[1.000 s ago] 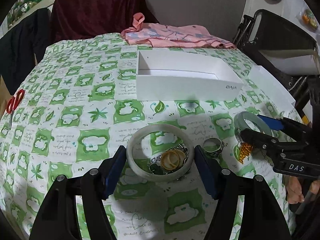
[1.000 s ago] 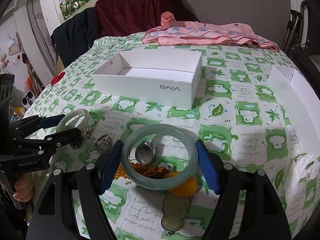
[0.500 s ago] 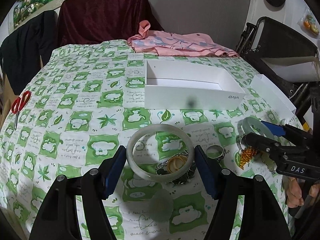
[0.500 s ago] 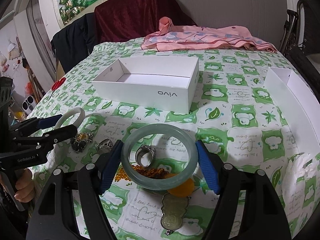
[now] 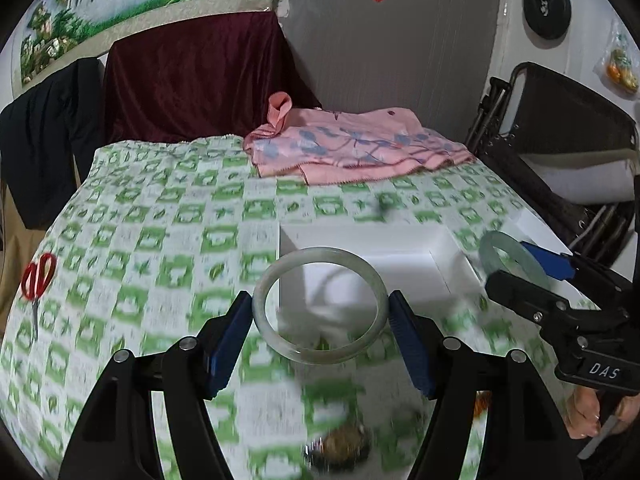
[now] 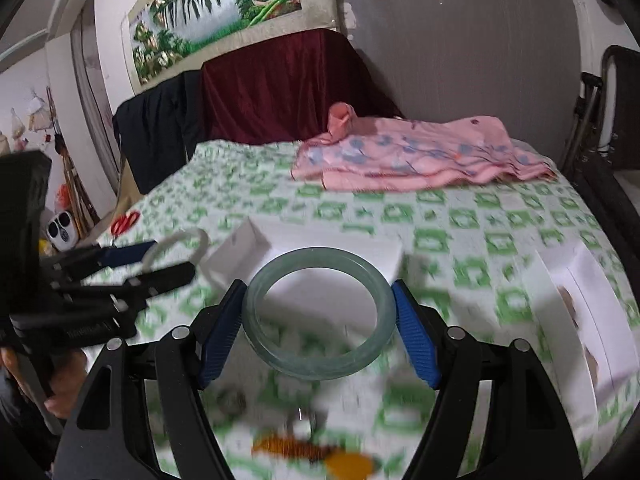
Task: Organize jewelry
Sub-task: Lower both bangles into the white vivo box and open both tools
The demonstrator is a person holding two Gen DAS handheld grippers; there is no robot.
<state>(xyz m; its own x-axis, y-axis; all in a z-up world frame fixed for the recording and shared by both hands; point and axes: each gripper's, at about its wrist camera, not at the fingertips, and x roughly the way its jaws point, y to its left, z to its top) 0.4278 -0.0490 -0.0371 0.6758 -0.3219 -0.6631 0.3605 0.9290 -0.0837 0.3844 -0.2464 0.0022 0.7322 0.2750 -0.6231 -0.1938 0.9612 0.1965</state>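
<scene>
My left gripper (image 5: pixel 320 316) is shut on a pale whitish jade bangle (image 5: pixel 376 284) and holds it in the air in front of the open white box (image 5: pixel 368 248). My right gripper (image 6: pixel 318 312) is shut on a greener jade bangle (image 6: pixel 256 328), also lifted, just before the same box (image 6: pixel 320 244). Each gripper shows in the other's view: the right one (image 5: pixel 516 264) at the right, the left one (image 6: pixel 168 256) at the left. Blurred rings and beads (image 5: pixel 340 446) lie on the cloth below; in the right wrist view amber beads (image 6: pixel 288 446) lie low down.
A green-and-white checked tablecloth (image 5: pixel 160 240) covers the table. Red scissors (image 5: pixel 38 276) lie at the left edge. A pink cloth (image 5: pixel 352 148) lies at the back. A white box lid (image 6: pixel 580 308) stands at the right. A folded chair (image 5: pixel 560 140) stands beyond the right edge.
Both grippers have lifted their bangles off the cloth and moved forward toward the white box. The loose jewelry has dropped to the bottom of both views.
</scene>
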